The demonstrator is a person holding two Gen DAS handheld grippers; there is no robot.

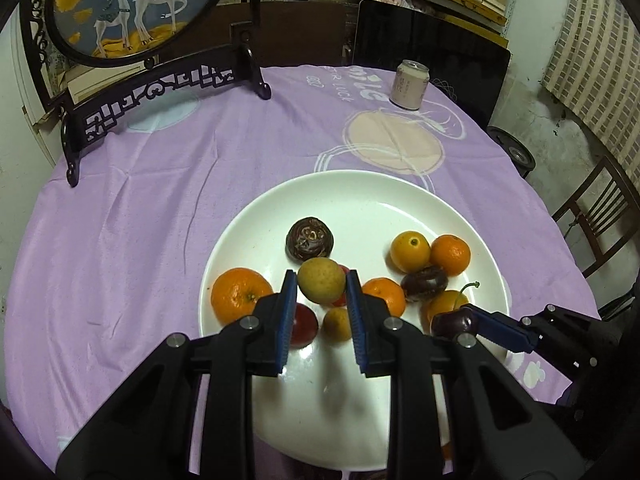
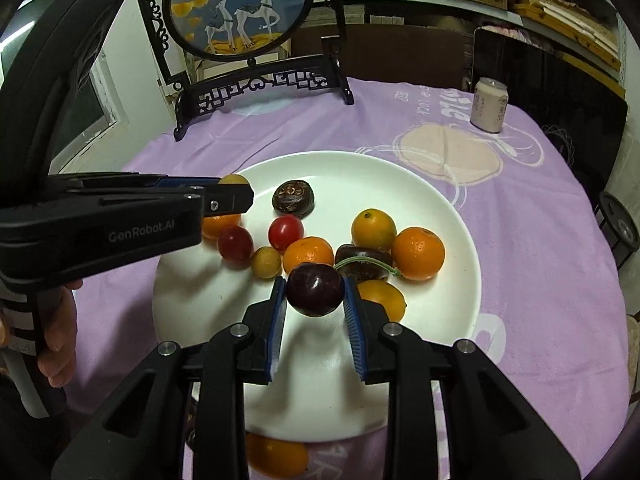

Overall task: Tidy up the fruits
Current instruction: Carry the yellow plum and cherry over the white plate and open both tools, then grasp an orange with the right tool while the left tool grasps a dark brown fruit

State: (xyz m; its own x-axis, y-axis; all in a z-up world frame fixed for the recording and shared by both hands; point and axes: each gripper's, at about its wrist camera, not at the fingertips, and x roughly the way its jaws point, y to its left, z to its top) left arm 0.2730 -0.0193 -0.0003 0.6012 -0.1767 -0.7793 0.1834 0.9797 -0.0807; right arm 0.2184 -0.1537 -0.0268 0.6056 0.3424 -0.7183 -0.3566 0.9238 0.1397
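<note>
- Lavender tablecloth (image 1: 140, 240) covers a round table; a white plate (image 1: 360, 196) rests on it, holding most of the fruit.
- Left gripper (image 1: 321, 280): blue pads closed partway against a yellow-green fruit (image 1: 322, 285), held above the near part of the plate.
- Right gripper (image 2: 315, 288): pads closed partway against a dark cherry (image 2: 315, 289) with a green stem, held above the plate's near right part.
- Fruit on the plate, right wrist view: two oranges (image 2: 418, 253), (image 2: 308, 255), a yellow-orange citrus (image 2: 373, 229), a red tomato (image 2: 285, 232), a red grape-like fruit (image 2: 235, 243), a small yellow fruit (image 2: 266, 262), an oblong orange fruit (image 2: 382, 300) and two dark brown wrinkled fruits (image 2: 293, 198), (image 2: 362, 266).
- Off the plate: an orange (image 1: 240, 294) touching its left rim; another orange fruit (image 2: 276, 456) on the cloth at the near edge.
- Background: a pale drink can (image 1: 410, 85) at the far right; a carved dark stand with a round deer panel (image 1: 136, 4) at the far left.
</note>
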